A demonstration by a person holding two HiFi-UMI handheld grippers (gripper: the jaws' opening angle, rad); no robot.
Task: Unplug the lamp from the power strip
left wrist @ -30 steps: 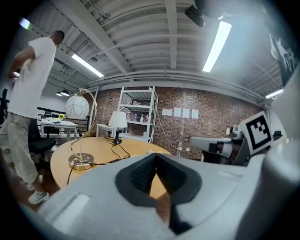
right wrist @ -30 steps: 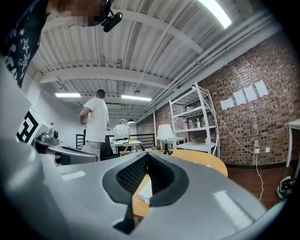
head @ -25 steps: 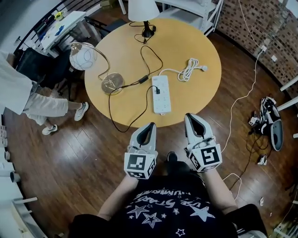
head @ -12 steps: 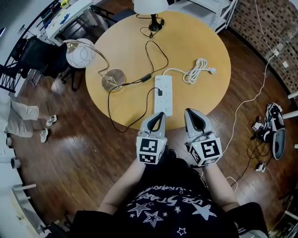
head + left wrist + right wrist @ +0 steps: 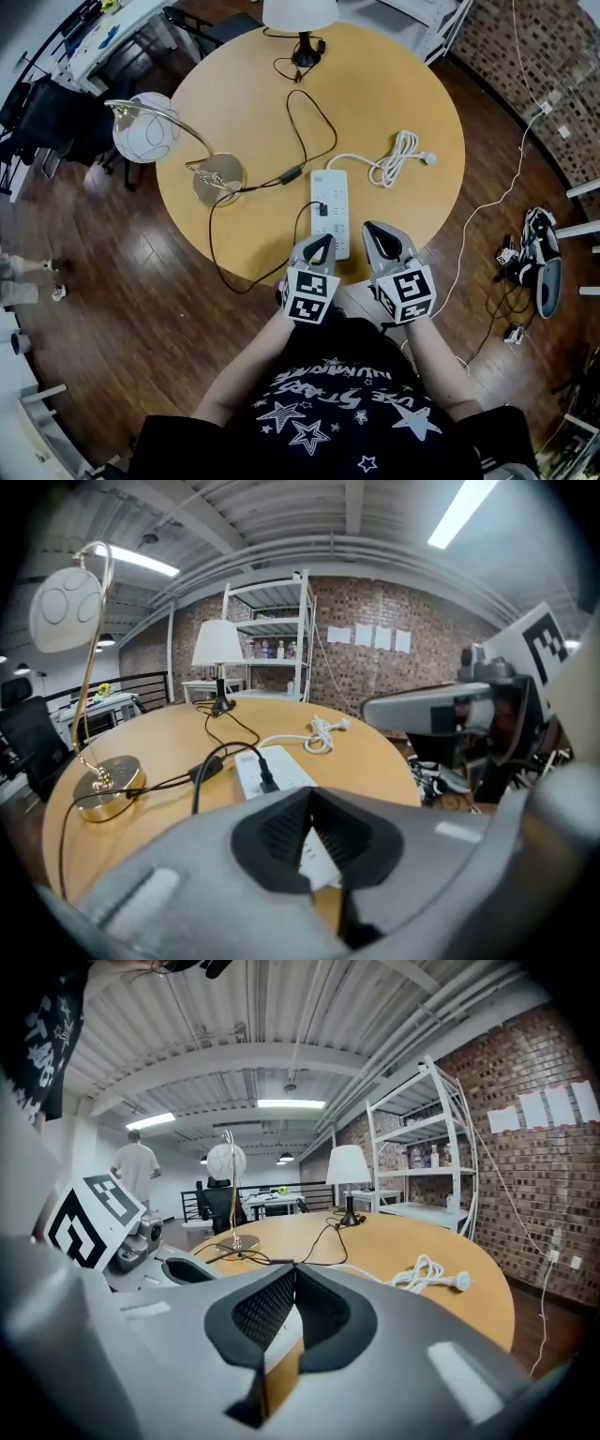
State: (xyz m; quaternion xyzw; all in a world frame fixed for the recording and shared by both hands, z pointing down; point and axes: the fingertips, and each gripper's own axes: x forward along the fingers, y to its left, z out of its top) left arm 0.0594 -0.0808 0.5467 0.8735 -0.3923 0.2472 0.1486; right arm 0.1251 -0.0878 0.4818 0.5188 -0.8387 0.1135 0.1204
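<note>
My left tongs (image 5: pixel 321 244) and right tongs (image 5: pixel 376 231) are both closed tight with nothing in them, hovering at the 6 o'clock edge of the bench (image 5: pixel 394 94). The strip (image 5: pixel 330 223) lies just beyond them at 12 o'clock, with a black plug (image 5: pixel 322 208) seated about midway along it.

My worry is that the strip sits loose, so pulling the plug could lift or drag it. A tug on the cord (image 5: pixel 230 267), which droops off the edge at 7 o'clock, could topple the lamp (image 5: pixel 217 178) at 10 o'clock. The tips might also slip off so small a plug.

I can't trace which cord feeds which lamp. The shaded lamp (image 5: pixel 300 11) at 12 o'clock is cut off by the frame's top.
</note>
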